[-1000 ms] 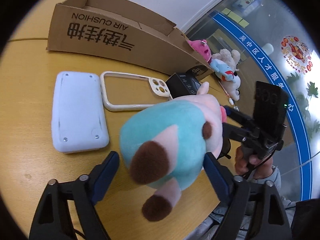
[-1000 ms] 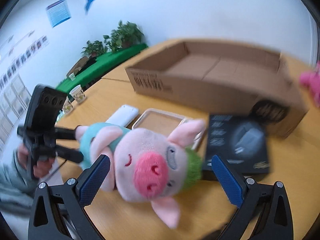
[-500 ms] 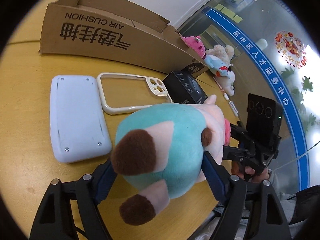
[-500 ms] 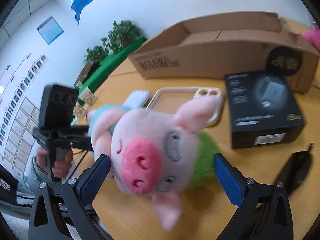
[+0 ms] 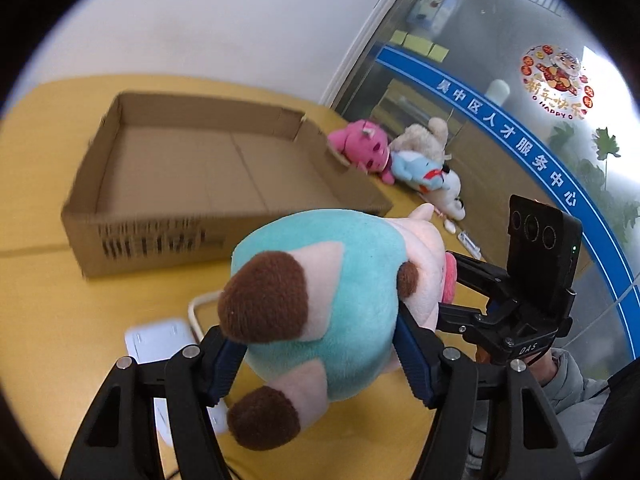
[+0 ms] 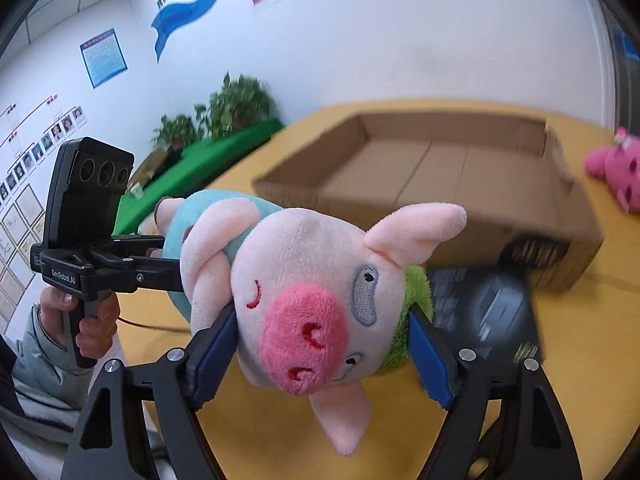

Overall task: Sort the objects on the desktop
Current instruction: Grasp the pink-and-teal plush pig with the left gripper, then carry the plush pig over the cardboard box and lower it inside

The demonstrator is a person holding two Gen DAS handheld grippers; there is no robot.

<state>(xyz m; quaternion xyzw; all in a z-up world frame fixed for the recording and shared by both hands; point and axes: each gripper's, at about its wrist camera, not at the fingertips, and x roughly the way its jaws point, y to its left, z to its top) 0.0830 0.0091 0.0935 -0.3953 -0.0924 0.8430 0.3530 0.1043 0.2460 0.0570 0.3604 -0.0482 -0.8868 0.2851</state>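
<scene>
Both grippers pinch the pig (image 5: 320,300): left gripper (image 5: 320,356) on its body, right gripper (image 6: 324,340) on its head. The box (image 5: 172,176) waits at 11 o'clock. They should lift together, level, over its wall.

Left gripper (image 6: 208,280) body is marked "GenRobot.AI"; right gripper (image 5: 452,292) body is marked "DAS". Blue window band (image 5: 508,136) carries white characters "吴中区人才服务中心". Round window sticker (image 5: 554,80) reads "新年快乐" and "HAPPY". Print on the cardboard box (image 5: 152,240) is blurred, illegible
</scene>
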